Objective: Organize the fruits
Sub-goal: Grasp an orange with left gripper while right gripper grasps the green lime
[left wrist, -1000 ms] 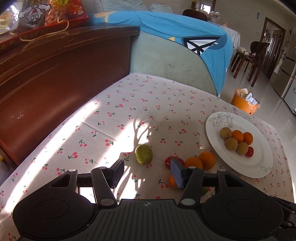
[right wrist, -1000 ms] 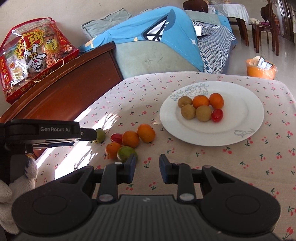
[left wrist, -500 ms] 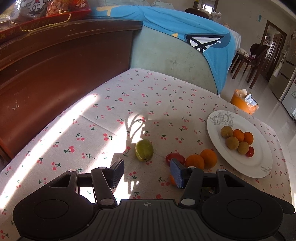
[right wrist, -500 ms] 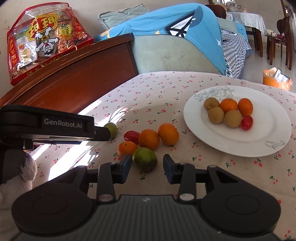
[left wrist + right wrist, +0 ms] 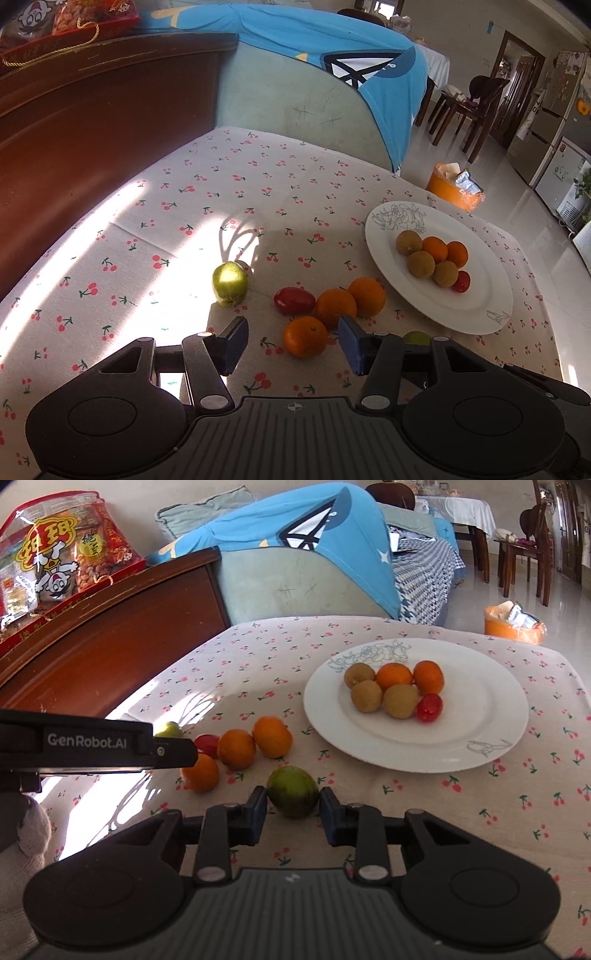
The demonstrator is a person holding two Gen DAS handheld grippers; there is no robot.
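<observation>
Two grippers over cherry-print tablecloth [image 5: 207,177]. Right gripper [image 5: 293,810]: fingers spread narrowly either side of green citrus fruit [image 5: 292,791], slim gaps visible at both pads, fruit resting on cloth. Fruit near-round, long axis not discernible. White plate [image 5: 480,716] at 1 o'clock from fruit, holding kiwis, oranges, one tomato; bare rim along near side. Three loose oranges [image 5: 236,748] and a tomato at 10 o'clock. Left gripper [image 5: 293,345]: fingers wide, nothing held, nearest orange [image 5: 305,336] between them. Green pear [image 5: 229,283] at 11 o'clock, upright, open cloth around.
</observation>
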